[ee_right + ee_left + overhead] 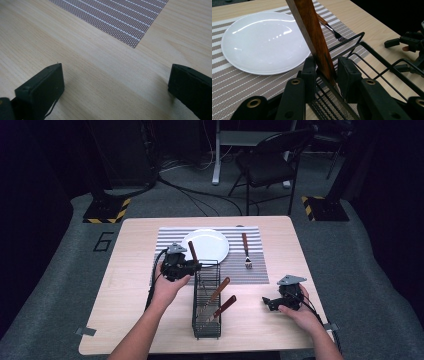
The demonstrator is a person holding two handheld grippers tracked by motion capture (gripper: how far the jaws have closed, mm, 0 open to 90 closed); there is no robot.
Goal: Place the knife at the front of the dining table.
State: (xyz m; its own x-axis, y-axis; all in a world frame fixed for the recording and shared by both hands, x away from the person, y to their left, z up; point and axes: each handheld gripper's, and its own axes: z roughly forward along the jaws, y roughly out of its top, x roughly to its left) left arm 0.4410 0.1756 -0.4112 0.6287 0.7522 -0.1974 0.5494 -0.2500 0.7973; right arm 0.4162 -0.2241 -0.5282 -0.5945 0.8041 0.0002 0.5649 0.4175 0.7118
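A black wire rack [206, 320] stands at the table's front middle, with two wooden-handled utensils [220, 290] leaning in it. At the rack's far end a third wooden handle [192, 251] [310, 32] stands upright between the jaws of my left gripper [195, 266] [327, 67]. It lies close against the left pad, and a narrow gap shows at the right pad. A white plate [205, 245] [262, 42] and a fork [245, 251] [334, 31] lie on the striped placemat [170, 237]. My right gripper [267, 302] [116, 82] rests open over bare wood right of the rack.
The placemat's near corner [120, 17] lies just beyond the right gripper's jaws. The rack's rim [372, 50] runs off to the right of the left gripper. A folding chair [265, 165] and stands with cables sit on the floor behind the table.
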